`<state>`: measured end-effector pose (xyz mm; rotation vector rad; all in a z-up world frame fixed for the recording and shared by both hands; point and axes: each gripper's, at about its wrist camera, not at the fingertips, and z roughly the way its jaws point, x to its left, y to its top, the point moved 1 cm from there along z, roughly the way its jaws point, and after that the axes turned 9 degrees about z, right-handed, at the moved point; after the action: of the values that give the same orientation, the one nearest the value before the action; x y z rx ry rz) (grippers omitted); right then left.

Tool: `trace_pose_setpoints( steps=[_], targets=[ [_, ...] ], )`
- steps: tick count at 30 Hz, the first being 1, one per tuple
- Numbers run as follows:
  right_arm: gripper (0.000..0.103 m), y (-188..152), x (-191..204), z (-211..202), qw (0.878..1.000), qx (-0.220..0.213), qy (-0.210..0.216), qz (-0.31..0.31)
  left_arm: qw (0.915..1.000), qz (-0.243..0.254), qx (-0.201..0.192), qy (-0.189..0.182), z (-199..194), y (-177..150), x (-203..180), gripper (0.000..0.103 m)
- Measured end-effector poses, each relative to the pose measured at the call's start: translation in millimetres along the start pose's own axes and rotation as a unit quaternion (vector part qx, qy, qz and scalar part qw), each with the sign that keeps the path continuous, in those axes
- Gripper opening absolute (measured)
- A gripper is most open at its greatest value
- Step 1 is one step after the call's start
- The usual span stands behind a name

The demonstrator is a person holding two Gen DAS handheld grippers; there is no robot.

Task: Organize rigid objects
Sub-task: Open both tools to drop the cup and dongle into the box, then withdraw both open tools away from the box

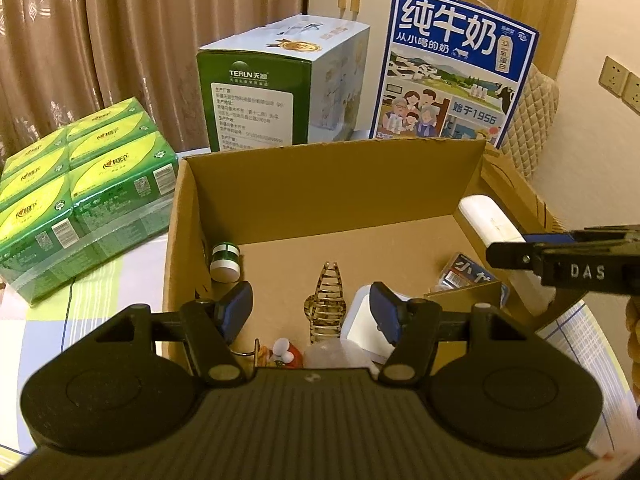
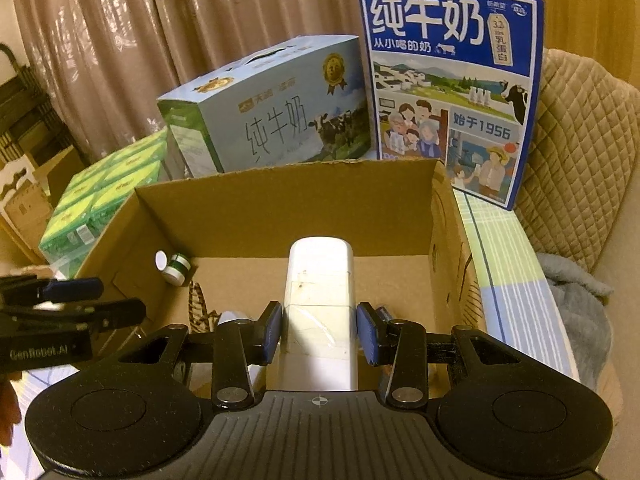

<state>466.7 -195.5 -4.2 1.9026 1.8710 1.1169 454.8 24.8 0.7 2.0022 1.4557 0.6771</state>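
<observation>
An open cardboard box (image 1: 320,188) stands on the table; it also shows in the right wrist view (image 2: 280,208). Inside lie a green-and-white jar (image 1: 225,262), a brown hair claw (image 1: 326,300), a white square item (image 1: 362,320), a small figurine keychain (image 1: 282,352) and a blue packet (image 1: 468,274). My left gripper (image 1: 312,312) is open and empty above the box's near side. My right gripper (image 2: 319,334) is shut on a long white remote-like bar (image 2: 318,280), held over the box; the bar also shows in the left wrist view (image 1: 490,220).
A green tissue pack (image 1: 80,196) lies left of the box. A Terun milk carton box (image 1: 280,84) and a blue milk box (image 1: 452,64) stand behind it. A quilted chair (image 2: 580,160) and grey cloth (image 2: 576,292) are to the right. Curtains hang behind.
</observation>
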Motion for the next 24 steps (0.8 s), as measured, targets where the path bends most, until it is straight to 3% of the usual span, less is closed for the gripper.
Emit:
trace_pose_setpoints(
  steps=[2, 6, 13, 24],
  targets=[
    [0.038, 2, -5, 0, 1.000, -0.005, 0.014, 0.014, 1.0000, 0.003, 0.000, 0.004, -2, 0, -1, 0.060],
    [0.058, 8, -14, -13, 0.999, -0.035, 0.013, 0.038, 0.9999, 0.008, -0.005, 0.013, -11, -3, -4, 0.065],
    [0.062, 3, -17, -51, 0.998, -0.051, 0.009, 0.040, 0.9995, 0.008, -0.024, 0.017, -43, -10, -12, 0.080],
    [0.067, -46, -6, -135, 0.998, -0.052, -0.003, 0.027, 0.9972, -0.023, -0.051, 0.048, -129, -37, -41, 0.099]
  ],
)
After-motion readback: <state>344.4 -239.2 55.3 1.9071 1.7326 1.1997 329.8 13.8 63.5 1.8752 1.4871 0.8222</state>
